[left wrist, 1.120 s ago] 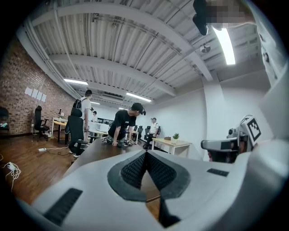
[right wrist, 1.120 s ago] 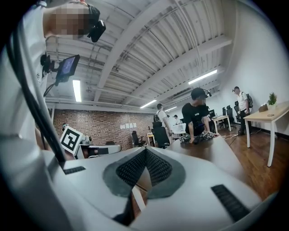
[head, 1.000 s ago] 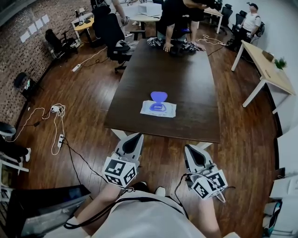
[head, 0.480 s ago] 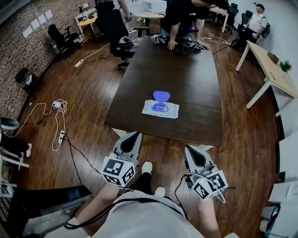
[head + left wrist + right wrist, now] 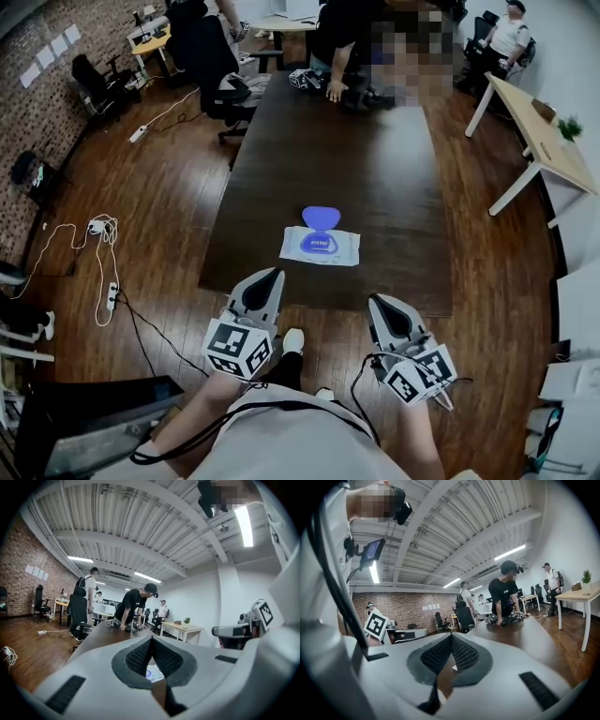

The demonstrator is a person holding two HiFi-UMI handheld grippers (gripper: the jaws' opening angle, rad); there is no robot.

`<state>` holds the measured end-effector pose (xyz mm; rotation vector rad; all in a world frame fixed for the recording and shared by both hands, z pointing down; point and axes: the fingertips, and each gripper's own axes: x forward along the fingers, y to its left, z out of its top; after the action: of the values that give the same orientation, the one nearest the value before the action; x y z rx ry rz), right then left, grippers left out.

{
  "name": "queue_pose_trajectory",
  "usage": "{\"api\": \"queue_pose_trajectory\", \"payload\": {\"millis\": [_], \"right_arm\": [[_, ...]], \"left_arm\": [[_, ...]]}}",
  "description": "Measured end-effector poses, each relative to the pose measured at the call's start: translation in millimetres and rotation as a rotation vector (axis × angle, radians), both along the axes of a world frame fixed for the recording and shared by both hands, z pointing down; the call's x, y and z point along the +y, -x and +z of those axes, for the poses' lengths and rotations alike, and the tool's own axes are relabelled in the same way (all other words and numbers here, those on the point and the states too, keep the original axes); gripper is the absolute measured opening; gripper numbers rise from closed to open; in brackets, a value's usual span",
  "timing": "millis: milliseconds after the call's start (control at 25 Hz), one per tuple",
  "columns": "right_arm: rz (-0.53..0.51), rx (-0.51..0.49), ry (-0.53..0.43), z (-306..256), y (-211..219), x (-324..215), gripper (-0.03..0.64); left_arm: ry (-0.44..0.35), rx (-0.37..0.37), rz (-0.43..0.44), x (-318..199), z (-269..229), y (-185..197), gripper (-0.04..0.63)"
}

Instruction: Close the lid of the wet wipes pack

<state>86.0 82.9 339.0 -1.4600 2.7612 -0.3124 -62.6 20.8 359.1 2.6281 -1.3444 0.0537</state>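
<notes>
Left gripper (image 5: 270,275): jaws pressed together at the tips, nothing pinched. The left gripper view shows the pads meeting (image 5: 151,639), with the pack (image 5: 152,673) glimpsed low through the gap behind them.

Change since a second ago: the desk (image 5: 375,187) and pack (image 5: 320,246) sit closer to both sets of jaws in the head view. The near desk edge now lies just ahead of the tips, where earlier there was a strip of floor between.

The pack lies flat near that edge, ahead of the jaws and between the two grippers, touching neither. Its purple lid (image 5: 321,217) is still flipped open, on the pack's far side away from the jaws.

Right gripper (image 5: 380,301): jaws also pressed together and empty. Its own view shows the tips shut (image 5: 451,636), with the desk running out beyond. A person (image 5: 339,37) leans on the far end, well apart from the pack.

Meaning: this is the approach only, and closing has not started. The next move likely calls for one set of jaws to reach past the pack, get behind the lid, fold it back toward the holder and press it down. Shut jaws suit a push. The risk is the light pack sliding, so the other jaws may need to pin it.
</notes>
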Motion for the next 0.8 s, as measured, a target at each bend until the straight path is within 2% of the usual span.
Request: {"api": "queue_pose_trajectory", "payload": {"millis": [280,800], "right_arm": [[0.037,0.027,-0.006,-10.6,4.5,-74.5,0.006],[0.103,0.057,0.02,-7.0,16.7,-171.8,0.005]], "left_arm": [[-0.001,0.005,0.044,-77.0,-6.4,0.5,0.002],[0.022,0.001,0.15,-172.4,2.7,-2.2,0.002]]}}
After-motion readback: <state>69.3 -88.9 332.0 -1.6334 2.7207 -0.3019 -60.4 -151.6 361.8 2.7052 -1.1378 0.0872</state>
